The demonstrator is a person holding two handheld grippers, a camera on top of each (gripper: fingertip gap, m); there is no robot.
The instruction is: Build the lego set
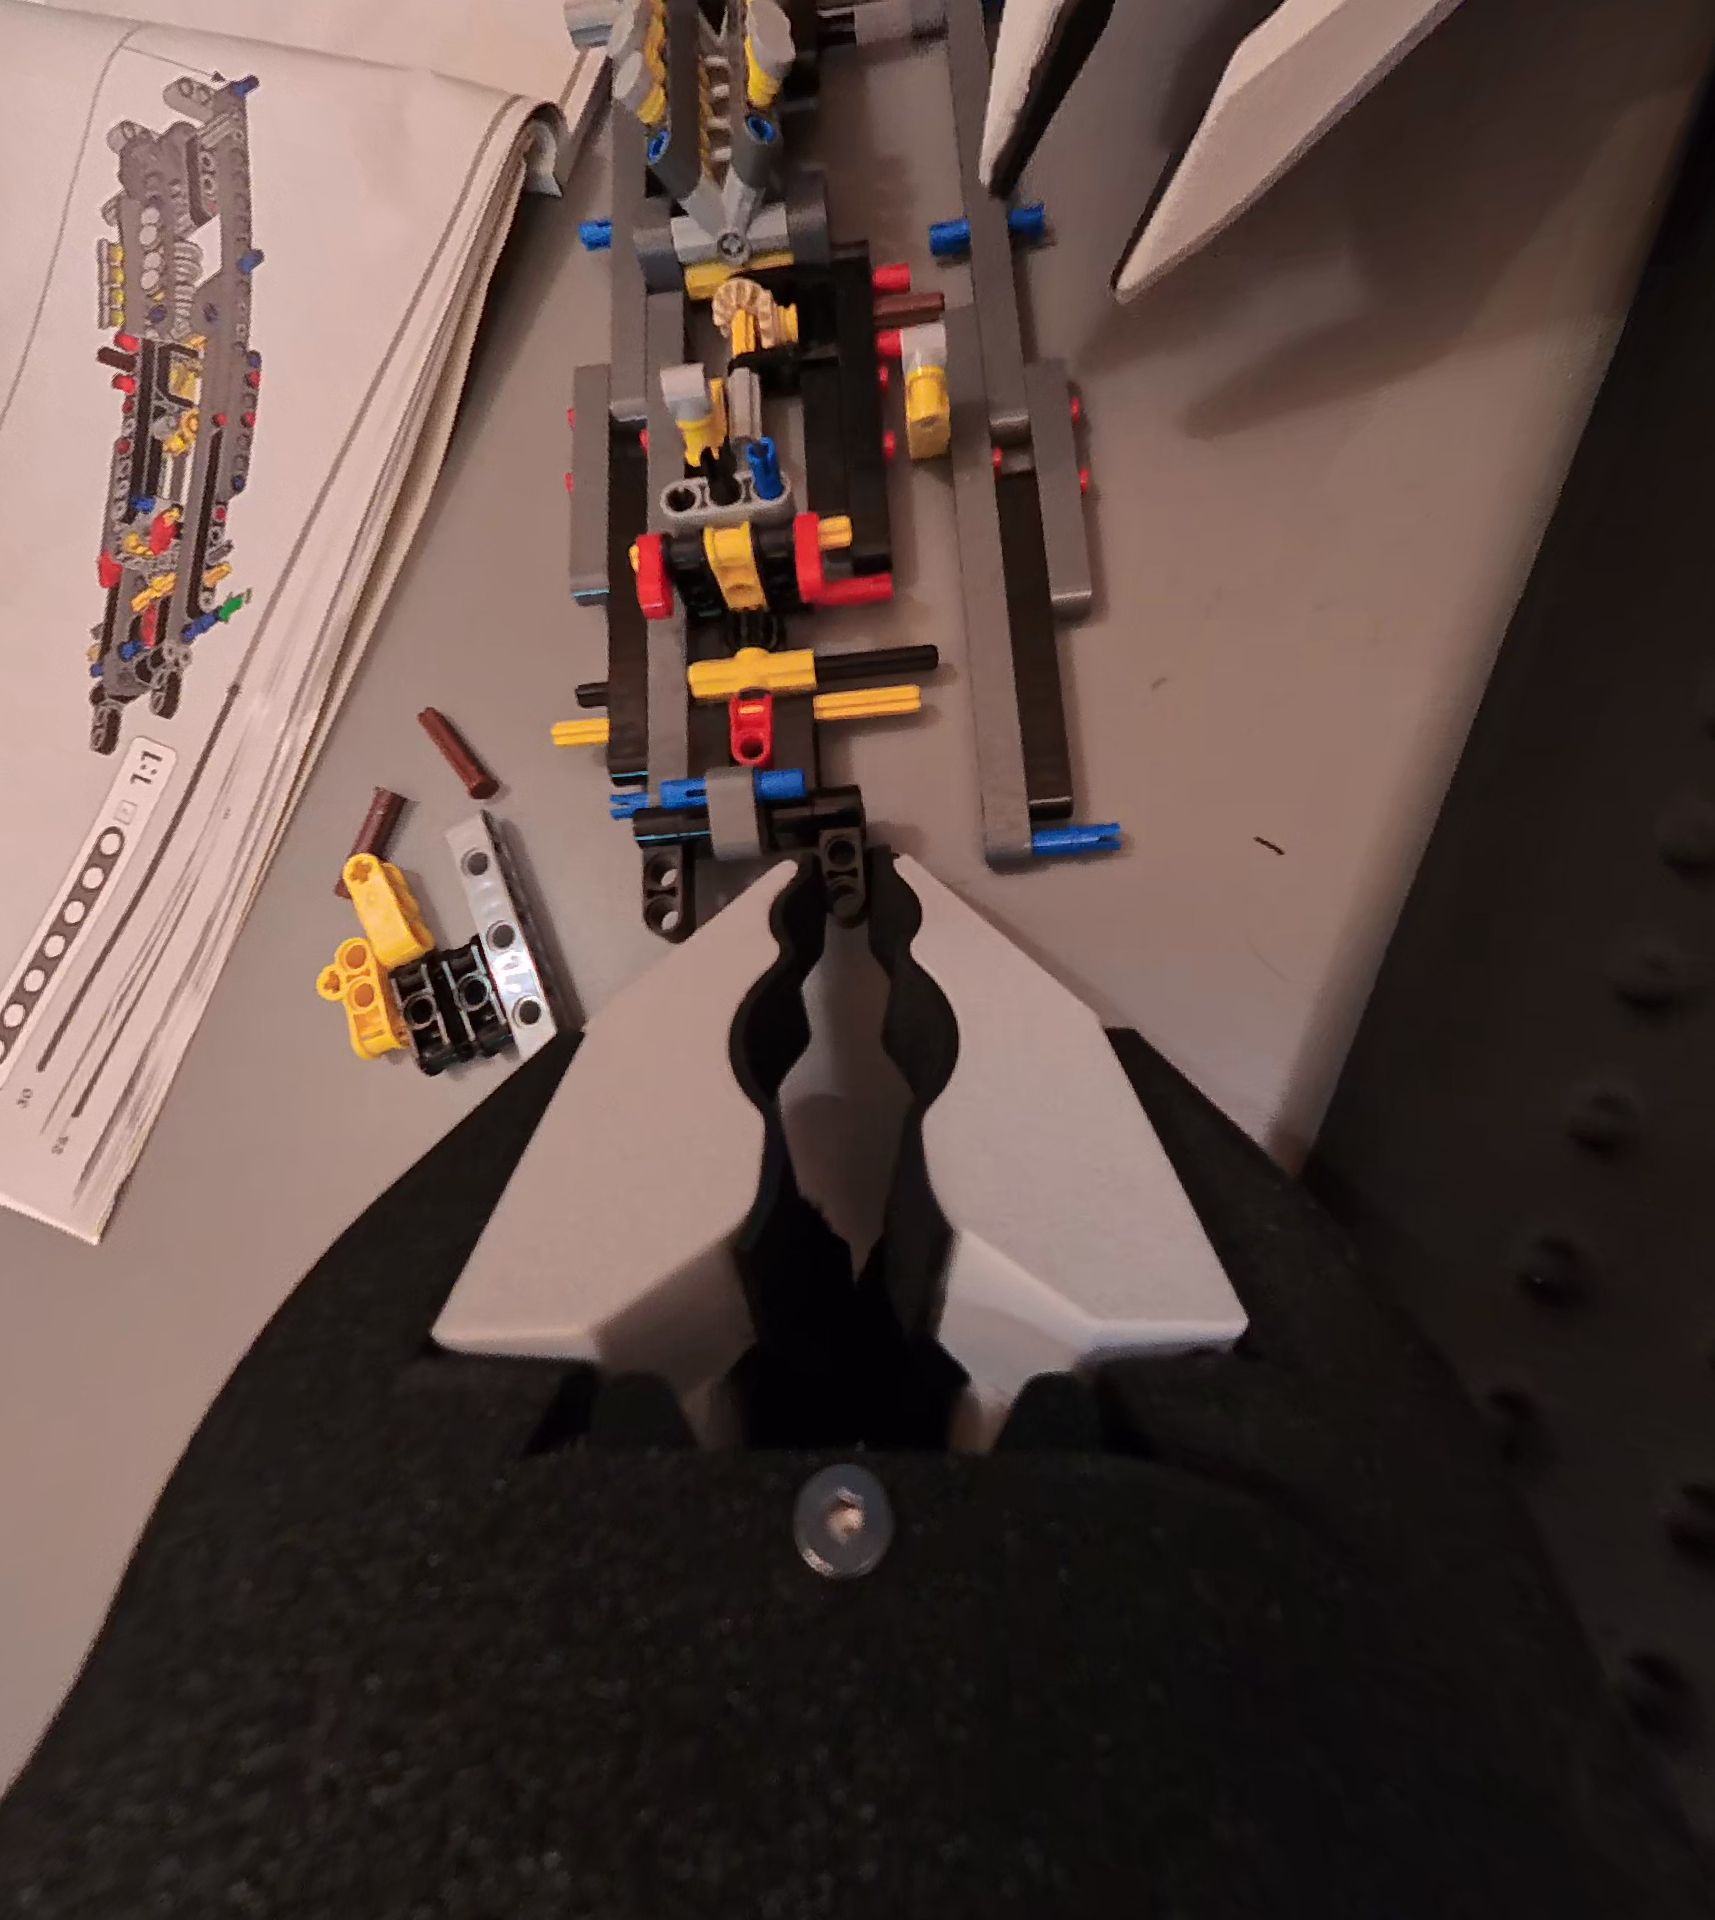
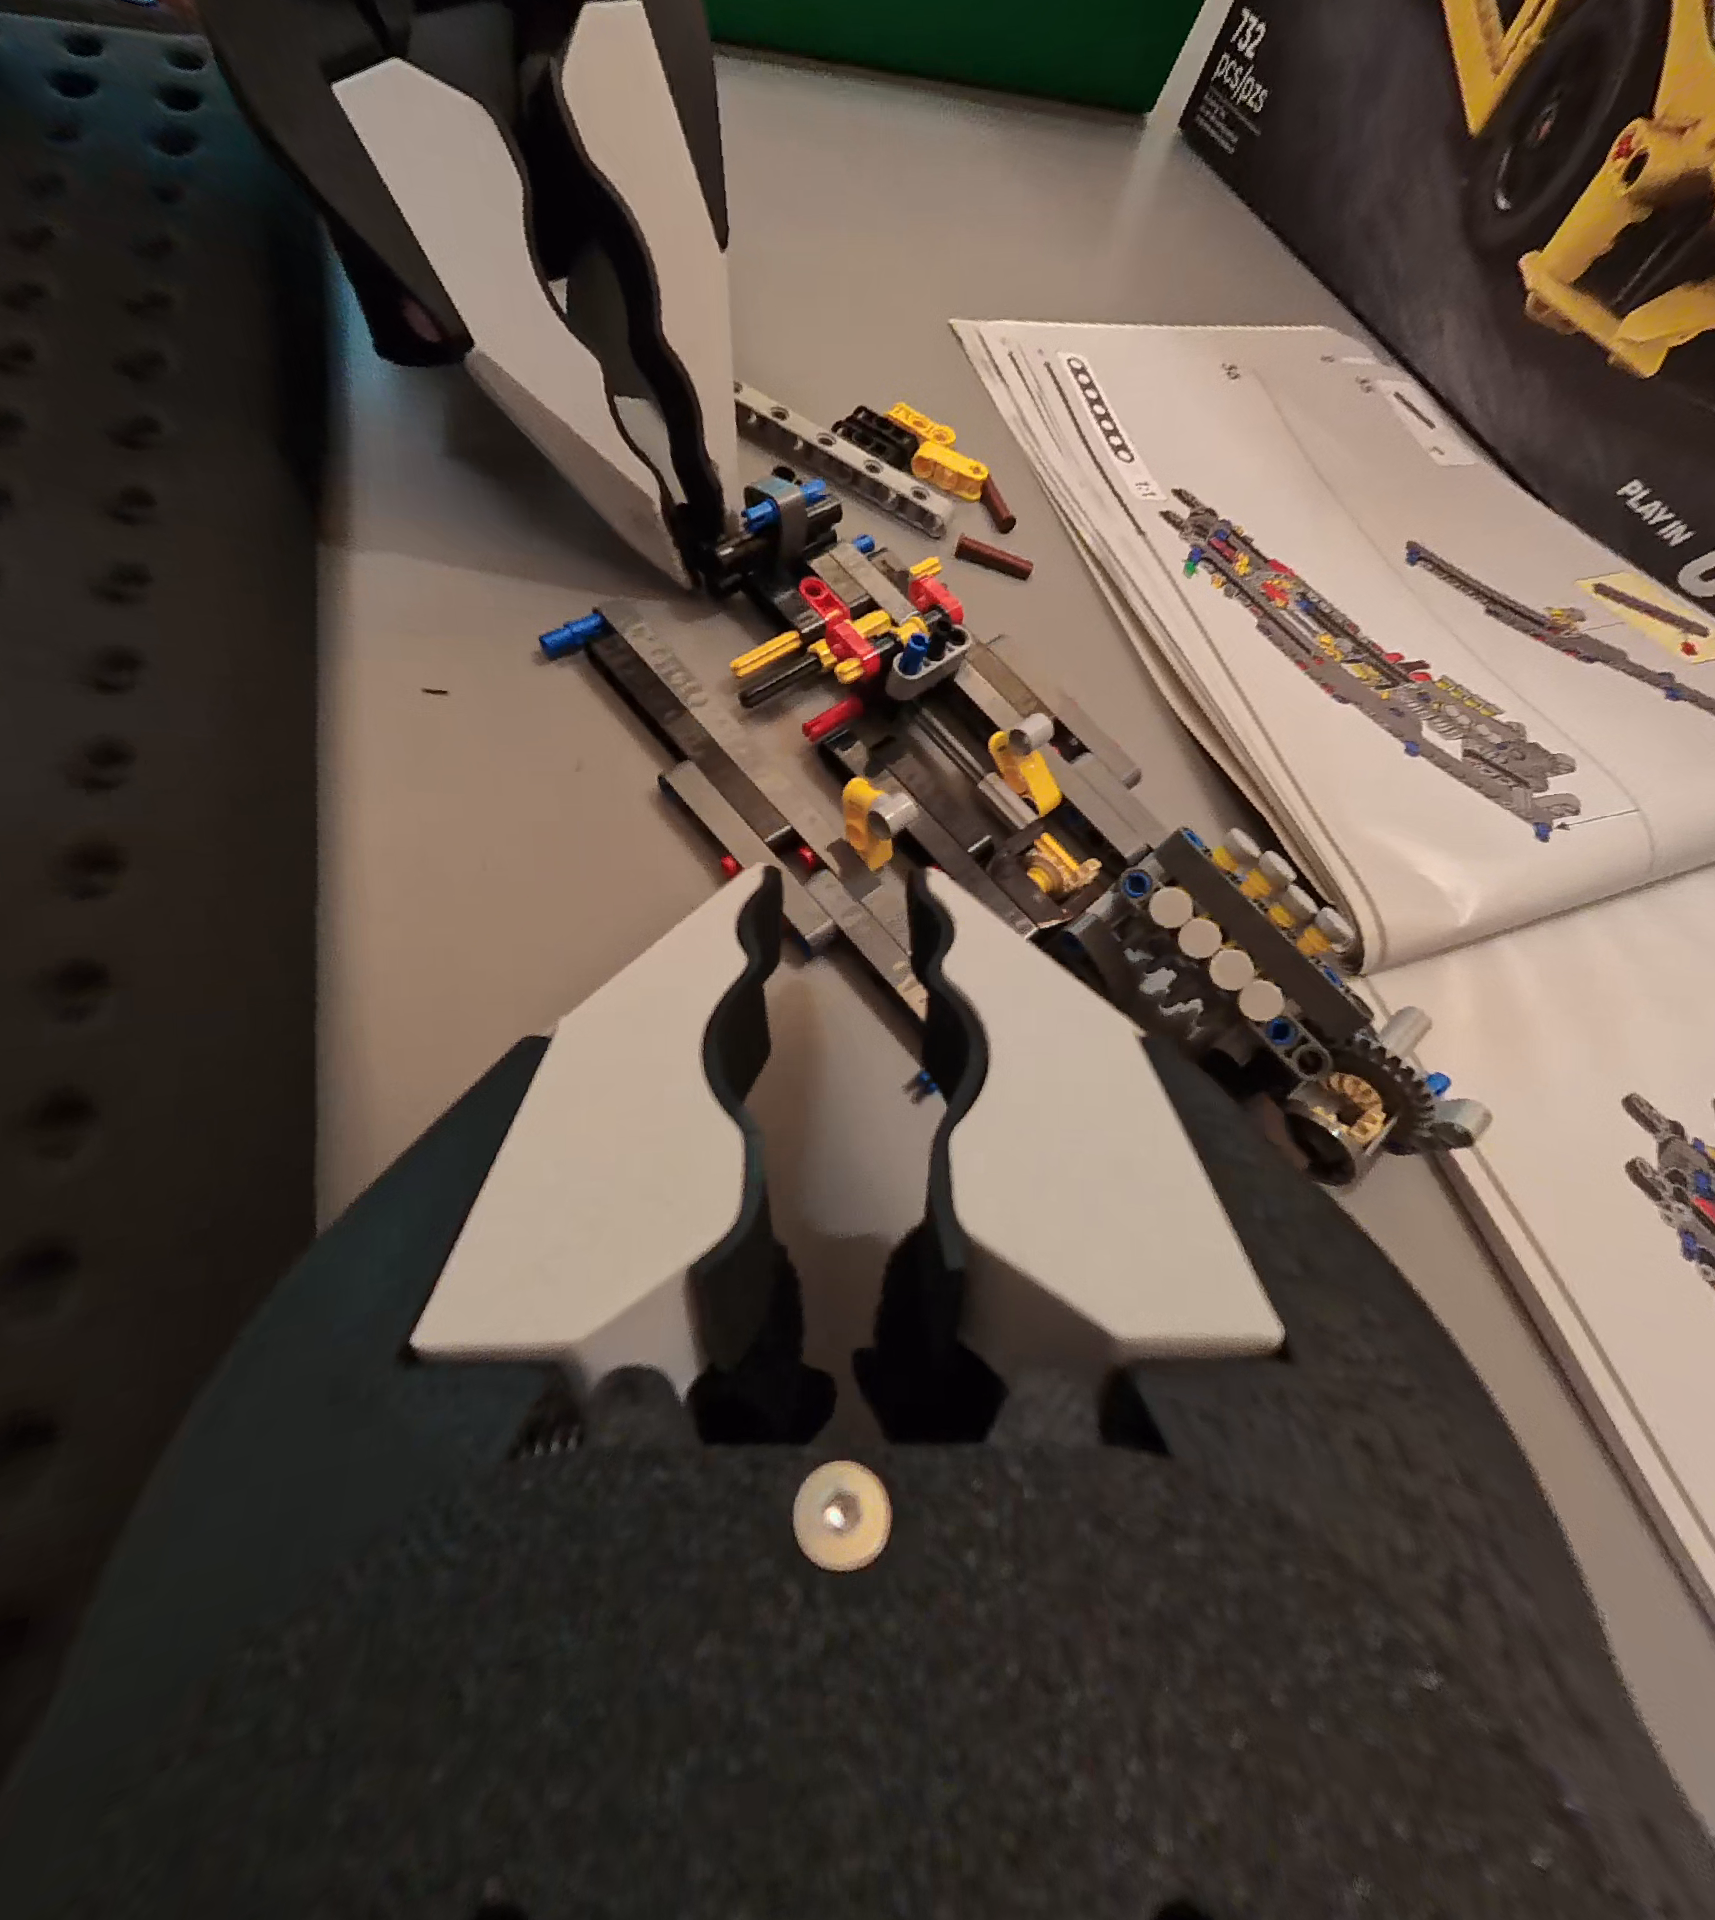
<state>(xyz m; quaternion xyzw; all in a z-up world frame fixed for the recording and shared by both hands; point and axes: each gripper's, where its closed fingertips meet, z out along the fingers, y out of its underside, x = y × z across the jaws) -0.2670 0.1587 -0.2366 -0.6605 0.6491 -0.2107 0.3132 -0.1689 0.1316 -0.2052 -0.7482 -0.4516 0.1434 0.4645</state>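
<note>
A long Lego Technic chassis [image 1: 728,540] of grey and black beams with yellow, red and blue pins lies on the grey table; it also shows in the right wrist view [image 2: 936,748]. My left gripper [image 1: 845,875] is shut on a small black connector [image 1: 840,868] at the chassis's near end; the right wrist view shows this gripper [image 2: 697,545] from the other side. My right gripper [image 2: 842,883] is open, its tips straddling a long grey side beam [image 2: 858,914] at the engine end. Its fingers [image 1: 1237,145] show at the top right of the left wrist view.
Loose parts lie left of the chassis: yellow connectors [image 1: 370,956], black connectors [image 1: 448,1003], a light grey beam [image 1: 505,935], two brown pins [image 1: 458,753]. An open instruction booklet [image 2: 1352,623] and the set's box [image 2: 1559,208] lie beyond. A dark pegged mat [image 1: 1611,935] borders the table. Across from one pair of fingers to the other is roughly 11 cm.
</note>
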